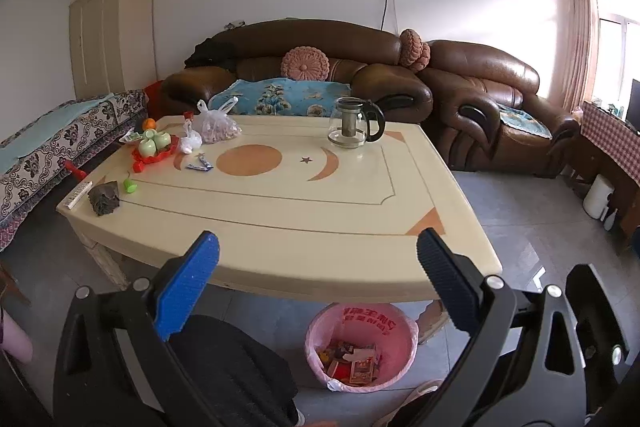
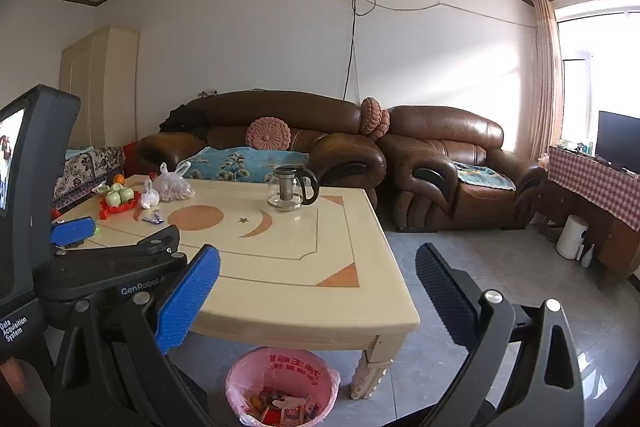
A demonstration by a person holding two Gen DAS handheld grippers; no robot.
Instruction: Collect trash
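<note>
A pink-lined trash bin [image 1: 360, 347] stands on the floor under the table's near edge, with several wrappers inside; it also shows in the right wrist view [image 2: 282, 385]. On the cream table [image 1: 280, 211] lie a blue-white wrapper [image 1: 200, 165], a dark crumpled lump [image 1: 105, 198] and a small green cap [image 1: 129, 185]. The wrapper also shows in the right wrist view [image 2: 154, 218]. My left gripper [image 1: 318, 251] is open and empty above the table's near edge. My right gripper [image 2: 318, 263] is open and empty, to the right of the left one [image 2: 72, 231].
A glass teapot [image 1: 354, 123], a bag of nuts [image 1: 218, 127], a small white bag [image 1: 190, 141], a red tray of green cups [image 1: 154, 147] and a remote [image 1: 79, 194] sit on the table. Brown sofas [image 1: 320, 67] stand behind it. A white appliance [image 2: 572, 237] stands by a checkered cabinet at right.
</note>
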